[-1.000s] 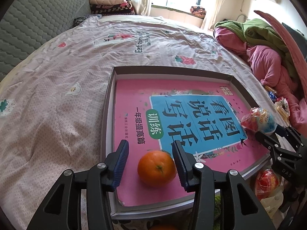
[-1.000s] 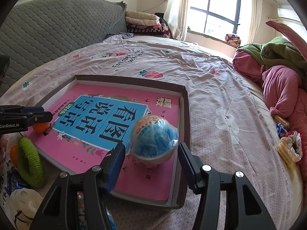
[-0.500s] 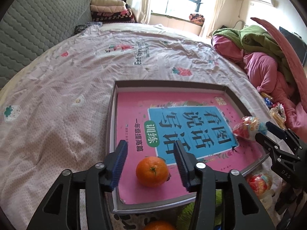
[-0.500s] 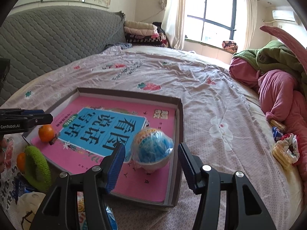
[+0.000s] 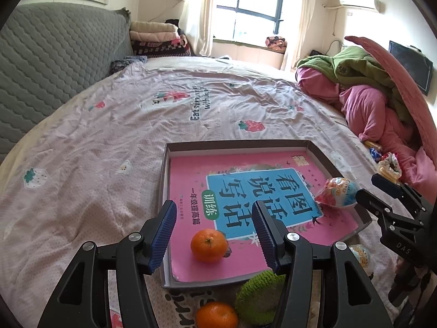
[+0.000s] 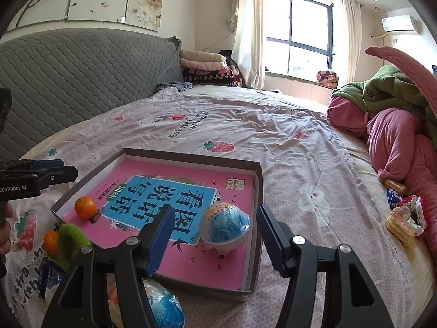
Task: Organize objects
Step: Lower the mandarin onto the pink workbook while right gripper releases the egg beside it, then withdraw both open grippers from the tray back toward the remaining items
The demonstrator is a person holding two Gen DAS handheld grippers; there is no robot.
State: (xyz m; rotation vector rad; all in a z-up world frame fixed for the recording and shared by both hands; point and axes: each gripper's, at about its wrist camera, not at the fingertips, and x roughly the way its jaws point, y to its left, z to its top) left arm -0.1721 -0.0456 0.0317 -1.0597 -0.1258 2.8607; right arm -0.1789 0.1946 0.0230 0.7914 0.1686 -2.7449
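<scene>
Both tools released; items rest in box.
My left tool [image 5: 213, 232] and right tool [image 6: 215, 235], jaws just widened, grip nothing; smooth orange [image 5: 209, 245] and crinkly wrapped ball [image 6: 224, 225] lie on the glossy book [image 5: 245, 207] inside the shallow cardboard box [image 5: 163, 169]; green knit ring [image 5: 259, 295] partly hidden.

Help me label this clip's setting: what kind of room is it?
Most likely a home bedroom: a wide bed under a strawberry-print sheet, a quilted grey headboard, and folded blankets stacked by the window.
</scene>
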